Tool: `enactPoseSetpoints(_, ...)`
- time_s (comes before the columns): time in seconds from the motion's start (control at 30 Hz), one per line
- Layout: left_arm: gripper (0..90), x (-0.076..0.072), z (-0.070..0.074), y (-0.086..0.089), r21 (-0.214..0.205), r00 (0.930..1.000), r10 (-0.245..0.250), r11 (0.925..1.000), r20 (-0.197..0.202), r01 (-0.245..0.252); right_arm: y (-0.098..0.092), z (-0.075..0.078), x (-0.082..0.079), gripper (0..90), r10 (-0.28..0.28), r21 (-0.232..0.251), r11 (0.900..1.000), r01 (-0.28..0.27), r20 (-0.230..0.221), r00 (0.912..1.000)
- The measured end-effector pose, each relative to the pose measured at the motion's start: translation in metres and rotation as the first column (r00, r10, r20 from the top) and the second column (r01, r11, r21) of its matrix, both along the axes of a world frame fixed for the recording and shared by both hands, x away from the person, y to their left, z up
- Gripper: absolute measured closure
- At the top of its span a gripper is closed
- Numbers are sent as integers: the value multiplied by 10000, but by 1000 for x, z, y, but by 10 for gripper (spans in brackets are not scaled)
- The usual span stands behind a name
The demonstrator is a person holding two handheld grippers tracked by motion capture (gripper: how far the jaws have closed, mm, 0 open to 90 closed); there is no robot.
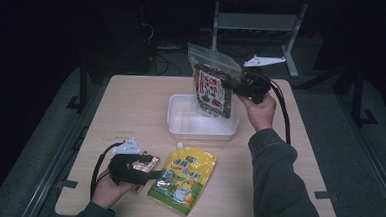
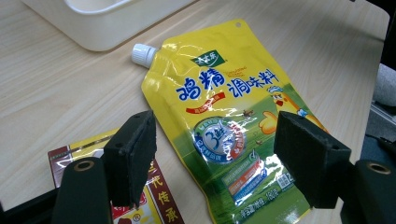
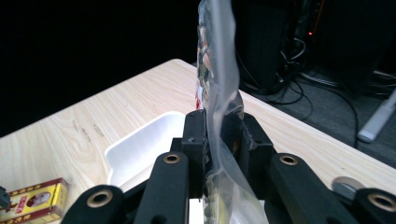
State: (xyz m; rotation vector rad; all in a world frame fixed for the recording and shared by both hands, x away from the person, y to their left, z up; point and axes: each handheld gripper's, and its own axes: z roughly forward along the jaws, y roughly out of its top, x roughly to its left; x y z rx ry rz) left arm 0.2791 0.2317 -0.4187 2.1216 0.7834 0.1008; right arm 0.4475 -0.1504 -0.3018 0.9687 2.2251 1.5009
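One of three items nearly done: right gripper (image 1: pixel 238 84) clamps the clear zip bag of snacks (image 1: pixel 213 84) above the white bin (image 1: pixel 180 128); yellow seasoning pouch (image 1: pixel 184 180) and red-yellow box (image 1: pixel 146 162) wait near the bin, left gripper (image 1: pixel 153 171) jaws apart over the pouch.

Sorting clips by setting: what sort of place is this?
Probably a lab or workshop recording station: a bare wooden table in a dark room, loose floor cables, and a metal stand behind.
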Motion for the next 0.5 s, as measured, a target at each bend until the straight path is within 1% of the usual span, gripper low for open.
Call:
enactPoseSetpoints(0.07,291,0,-1,-1,-7,10000,-16,10000,-20,16,0,-6,3,749,61,225,9997,-60,-66,10000)
enactPoseSetpoints(0.23,291,1,-1,-1,45,10000,-56,10000,-50,57,0,-19,9,748,81,159,9998,-77,-238,9997)
enactPoseSetpoints(0.3,291,1,-2,-1,67,10000,-56,10000,-64,56,0,-25,10,747,61,206,9998,-55,-292,9996)
enactPoseSetpoints(0.4,291,2,-2,1,-17,10000,-31,10000,-91,31,-2,-33,12,745,-3,386,9993,19,-401,9992)
enactPoseSetpoints(0.47,291,1,-2,1,-101,9999,-3,9999,-112,2,-4,-36,13,743,-10,586,9983,37,-467,9989)
enactPoseSetpoints(0.5,291,2,-2,1,-116,9999,3,9999,-109,-4,-5,-36,13,742,-10,596,9982,39,-482,9988)
